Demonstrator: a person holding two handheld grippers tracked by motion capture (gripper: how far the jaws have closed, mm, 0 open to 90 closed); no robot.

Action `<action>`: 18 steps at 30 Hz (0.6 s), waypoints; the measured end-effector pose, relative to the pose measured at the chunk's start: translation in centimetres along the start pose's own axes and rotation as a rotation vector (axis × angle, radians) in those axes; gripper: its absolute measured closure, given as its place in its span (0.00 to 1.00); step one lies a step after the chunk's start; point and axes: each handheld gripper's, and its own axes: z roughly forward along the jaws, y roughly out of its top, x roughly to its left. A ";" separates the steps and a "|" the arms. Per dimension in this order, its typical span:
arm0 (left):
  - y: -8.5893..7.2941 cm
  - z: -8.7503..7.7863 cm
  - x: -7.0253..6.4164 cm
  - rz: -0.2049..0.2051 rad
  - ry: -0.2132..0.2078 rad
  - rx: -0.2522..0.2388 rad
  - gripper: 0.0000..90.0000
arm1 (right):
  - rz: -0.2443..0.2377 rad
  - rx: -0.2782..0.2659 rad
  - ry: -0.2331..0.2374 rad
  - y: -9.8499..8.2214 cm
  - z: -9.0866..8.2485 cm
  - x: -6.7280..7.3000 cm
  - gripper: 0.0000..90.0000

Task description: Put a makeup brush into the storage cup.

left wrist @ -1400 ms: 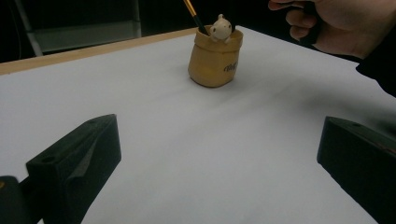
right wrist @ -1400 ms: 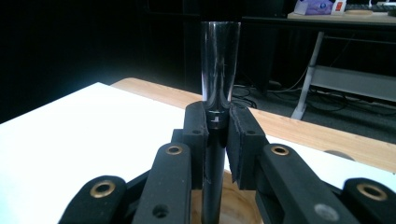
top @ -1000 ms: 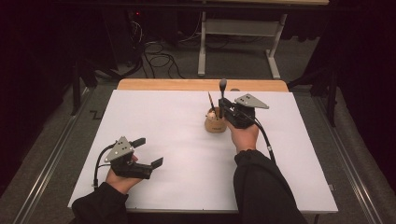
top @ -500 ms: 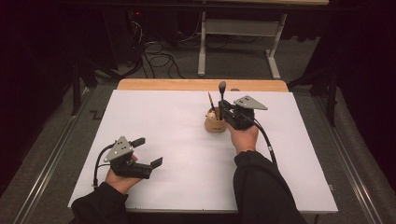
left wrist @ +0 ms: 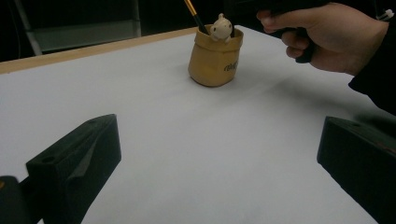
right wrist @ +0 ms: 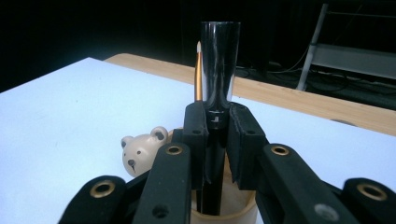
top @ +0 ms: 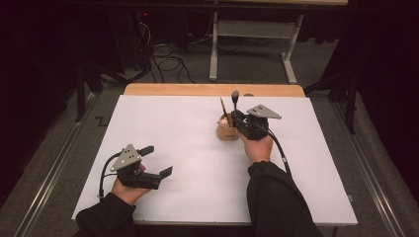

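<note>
A tan sack-shaped pen cup (top: 226,132) with a small bear figure (right wrist: 141,153) on its rim stands right of the table's middle, toward the back. An orange-handled brush (right wrist: 198,77) stands in it. My right gripper (top: 238,119) is directly over the cup, shut on a black pen with a glossy cap (right wrist: 219,65). The pen is upright, its lower end inside the cup (right wrist: 233,207). My left gripper (top: 159,160) rests at the front left, jaws wide open with nothing between them. In the left gripper view it points at the cup (left wrist: 215,58).
The white table top (top: 173,123) has a wooden strip (top: 212,89) along its far edge. Behind it are a metal stand (top: 249,29) and cables (top: 163,59) on the floor. The person's right hand (left wrist: 327,39) sits just right of the cup.
The black pen has sunk a little lower over the cup in my right gripper. My left gripper has not moved.
</note>
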 end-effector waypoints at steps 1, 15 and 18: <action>0.0 0.0 0.0 0.002 0.000 0.000 0.00 | 0.000 0.005 0.000 -0.1 0.1 0.0 0.89; 0.0 0.0 0.0 0.002 0.000 0.000 0.00 | 0.020 0.009 -0.036 0.2 -0.3 -0.4 0.74; 0.0 0.0 0.0 0.003 0.001 0.000 0.00 | 0.020 0.011 -0.035 0.2 -0.5 -0.4 0.74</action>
